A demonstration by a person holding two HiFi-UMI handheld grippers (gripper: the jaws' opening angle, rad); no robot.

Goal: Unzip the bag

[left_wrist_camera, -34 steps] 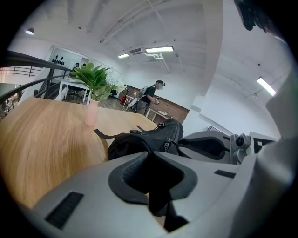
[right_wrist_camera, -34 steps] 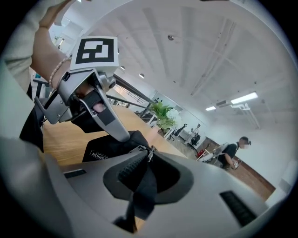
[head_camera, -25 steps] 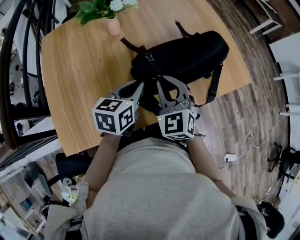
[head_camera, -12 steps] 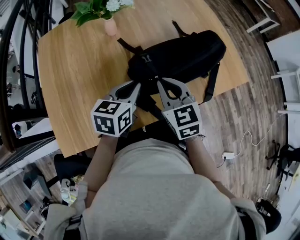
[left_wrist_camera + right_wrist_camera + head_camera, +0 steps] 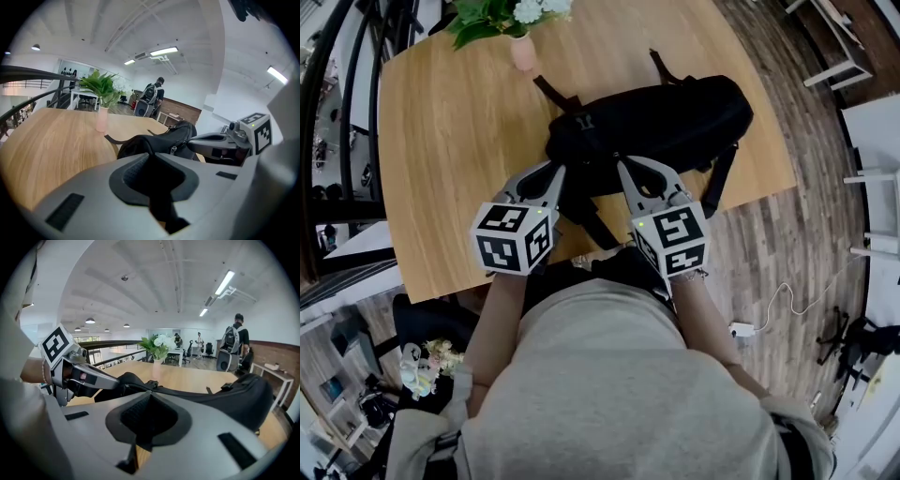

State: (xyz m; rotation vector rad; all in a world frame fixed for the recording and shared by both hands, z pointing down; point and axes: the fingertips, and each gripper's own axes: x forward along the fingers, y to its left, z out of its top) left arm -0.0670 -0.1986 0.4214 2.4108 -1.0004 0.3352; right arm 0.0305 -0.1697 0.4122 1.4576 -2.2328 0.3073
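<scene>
A black bag (image 5: 675, 112) lies across the wooden table (image 5: 450, 141). My left gripper (image 5: 555, 173) is shut on black fabric at the bag's left end; in the left gripper view that fabric fills the space between the jaws (image 5: 150, 157). My right gripper (image 5: 623, 169) sits just to its right, on the bag's near side. Its jaws have just closed and now stand shut at the zip line (image 5: 149, 394), pinching the small metal zipper pull (image 5: 174, 150). The bag's body (image 5: 243, 394) runs off to the right.
A pink vase with green leaves and white flowers (image 5: 523, 47) stands at the table's far left. A bag strap (image 5: 717, 183) hangs over the near edge. A person with a backpack (image 5: 232, 341) stands far off in the room. Wood floor lies to the right.
The right gripper's jaws have closed at the bag's zip, and the gripper has rolled and shifted a little to the right. The left gripper has kept its hold in place.
</scene>
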